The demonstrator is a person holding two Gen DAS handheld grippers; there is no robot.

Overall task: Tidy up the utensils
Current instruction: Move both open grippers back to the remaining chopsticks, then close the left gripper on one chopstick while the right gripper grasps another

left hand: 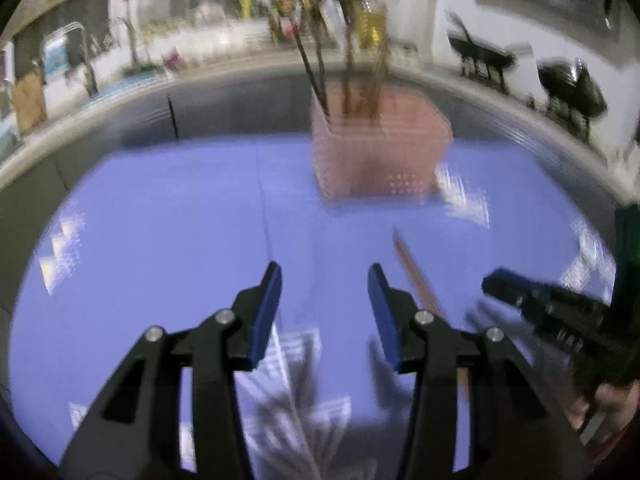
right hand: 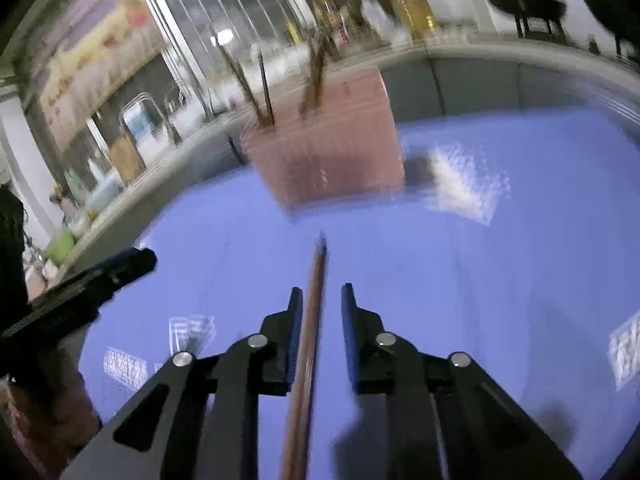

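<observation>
On blue mat [left hand: 160,220] | left hand-held gripper [left hand: 324,276] parted, empty | right hand-held gripper [right hand: 322,296] straddles chopstick [right hand: 316,280], ungripped

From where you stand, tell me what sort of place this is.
Probably a home kitchen. A faucet arches over the counter at the back, bottles crowd it, and a pink utensil basket holding chopsticks stands on the blue mat.

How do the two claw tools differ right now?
The left gripper stands wide open with only blue mat between its fingers; the right gripper is much narrower and straddles a brown chopstick, with gaps visible beside it. Both are black with blue pads and point toward the pink basket.
</observation>
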